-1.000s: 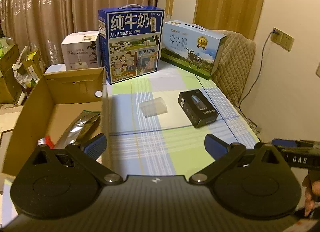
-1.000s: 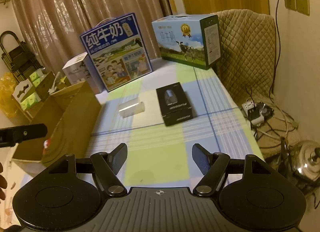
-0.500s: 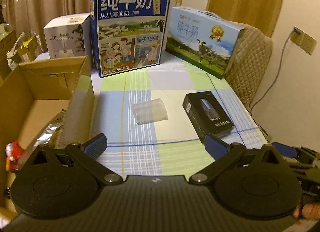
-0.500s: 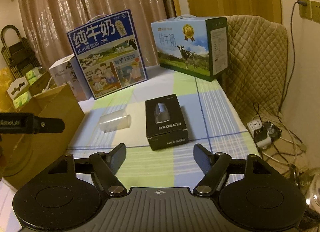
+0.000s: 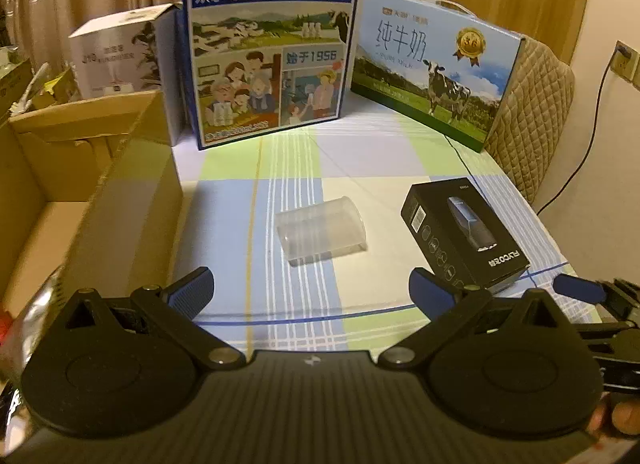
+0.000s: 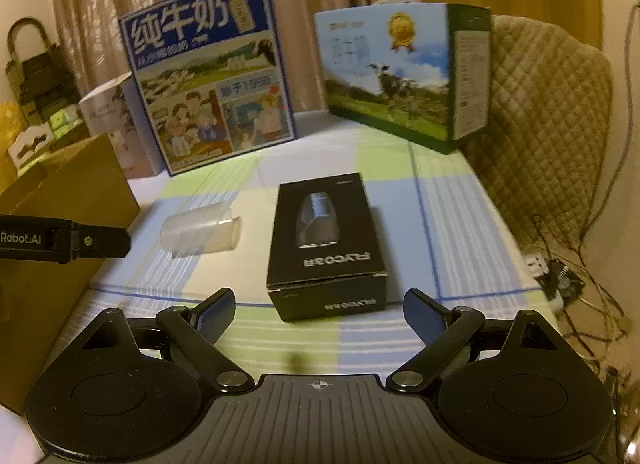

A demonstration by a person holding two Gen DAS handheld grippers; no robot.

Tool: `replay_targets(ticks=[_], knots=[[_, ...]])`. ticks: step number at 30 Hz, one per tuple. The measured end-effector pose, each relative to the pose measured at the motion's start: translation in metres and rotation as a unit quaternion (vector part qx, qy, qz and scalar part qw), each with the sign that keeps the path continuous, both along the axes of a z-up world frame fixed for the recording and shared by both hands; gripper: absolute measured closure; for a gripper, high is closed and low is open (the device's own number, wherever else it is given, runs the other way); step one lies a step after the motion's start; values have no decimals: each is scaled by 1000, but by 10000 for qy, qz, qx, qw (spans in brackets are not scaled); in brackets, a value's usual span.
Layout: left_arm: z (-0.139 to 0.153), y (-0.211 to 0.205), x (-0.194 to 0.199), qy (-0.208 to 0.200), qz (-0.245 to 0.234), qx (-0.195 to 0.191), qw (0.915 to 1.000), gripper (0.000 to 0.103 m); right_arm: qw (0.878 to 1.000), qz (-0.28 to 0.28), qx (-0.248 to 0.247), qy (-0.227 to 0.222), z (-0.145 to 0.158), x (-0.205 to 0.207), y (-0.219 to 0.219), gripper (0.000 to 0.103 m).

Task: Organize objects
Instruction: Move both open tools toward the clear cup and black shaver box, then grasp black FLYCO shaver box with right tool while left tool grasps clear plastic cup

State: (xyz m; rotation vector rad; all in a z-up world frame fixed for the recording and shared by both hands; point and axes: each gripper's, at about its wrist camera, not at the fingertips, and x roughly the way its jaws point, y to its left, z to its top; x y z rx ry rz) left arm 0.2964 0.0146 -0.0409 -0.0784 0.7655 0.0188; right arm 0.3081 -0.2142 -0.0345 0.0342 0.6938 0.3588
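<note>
Still lying on the bench (image 5: pixel 240 168): a clear plastic container (image 5: pixel 322 230) on its side, and just to the right of it, apart, a black box (image 6: pixel 326 240). Judging by this, most of the tidying remaining to do, since both are waiting outside the open cardboard box (image 5: pixel 132 200) at the left edge of the bench. Already sitting inside that box, at least something shiny like a foil bag (image 5: pixel 30 316) and a bit of red, cut off at the frame edge.

Left gripper (image 5: pixel 310 288) hovering low in front of the plastic container, jaws spread wide and holding nothing. Right gripper (image 6: pixel 318 306) facing the black box, jaws also wide open and empty, the near end of the box lying between and just ahead of the two tips.

Standing at the back, two milk cartons (image 5: pixel 272 44) and a white box (image 5: pixel 120 56); not possible to say whether belonging to the task. Most of the cardboard box's inside staying hidden behind its wall and the gripper body. Right view blurring a little, small print unreadable.
</note>
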Motion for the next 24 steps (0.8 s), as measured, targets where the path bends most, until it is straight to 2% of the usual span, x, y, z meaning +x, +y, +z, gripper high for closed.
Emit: replay_targets(ticks=[11, 17, 19, 21, 24], knots=[[-14, 3, 15, 126, 23, -185, 9997, 1, 9985, 39, -545, -33, -26, 33, 20, 14], [-19, 3, 21, 231, 2, -355, 9991, 1, 9987, -61, -497, -77, -32, 46, 18, 14], [-20, 4, 23, 254, 37, -384, 9989, 1, 9992, -37, -400, 57, -34, 52, 16, 15], [-21, 5, 25, 257, 59, -399, 9989, 1, 9993, -16, -345, 115, -35, 55, 15, 26], [-26, 6, 28, 313, 97, -421, 9986, 1, 9992, -56, -380, 97, -32, 57, 14, 27]])
